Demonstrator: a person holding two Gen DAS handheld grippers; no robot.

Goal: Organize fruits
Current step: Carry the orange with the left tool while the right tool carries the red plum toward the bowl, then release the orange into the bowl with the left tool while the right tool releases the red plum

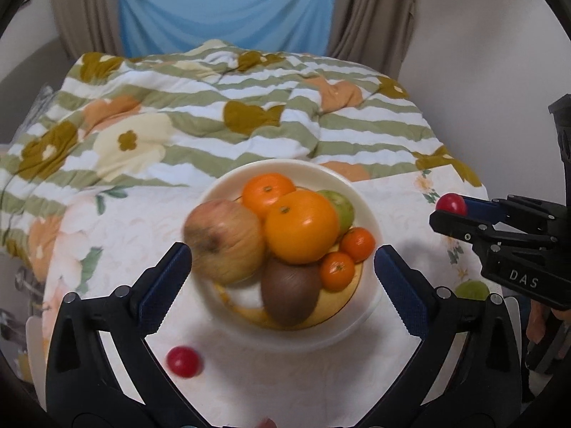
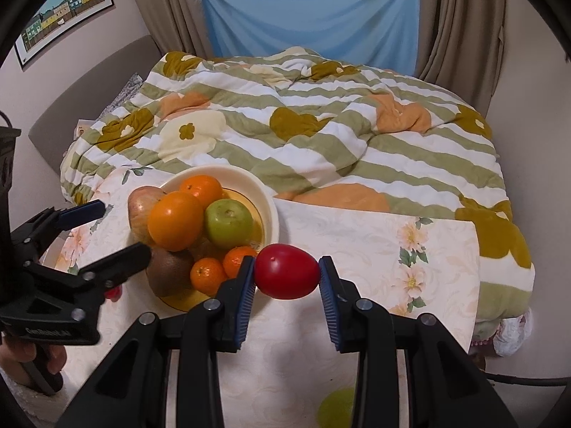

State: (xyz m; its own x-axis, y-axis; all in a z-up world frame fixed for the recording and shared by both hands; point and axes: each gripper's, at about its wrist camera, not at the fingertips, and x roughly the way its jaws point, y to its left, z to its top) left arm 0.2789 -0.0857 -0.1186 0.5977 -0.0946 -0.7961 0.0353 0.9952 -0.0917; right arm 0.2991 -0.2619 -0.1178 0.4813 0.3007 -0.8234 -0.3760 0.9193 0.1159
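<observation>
right gripper (image 2: 287,278): clenched on a red tomato (image 2: 287,275), held just right of the bowl (image 2: 266,192) | left gripper (image 1: 282,278): fingers spread wide, empty, hanging above the bowl's near side | bowl: heaped with oranges, apples, kiwi, on the floral tablecloth (image 2: 374,249) | second red tomato (image 1: 183,361): on the cloth, near-left of the bowl | green fruit (image 2: 335,406): on the cloth, near-right of the bowl
</observation>
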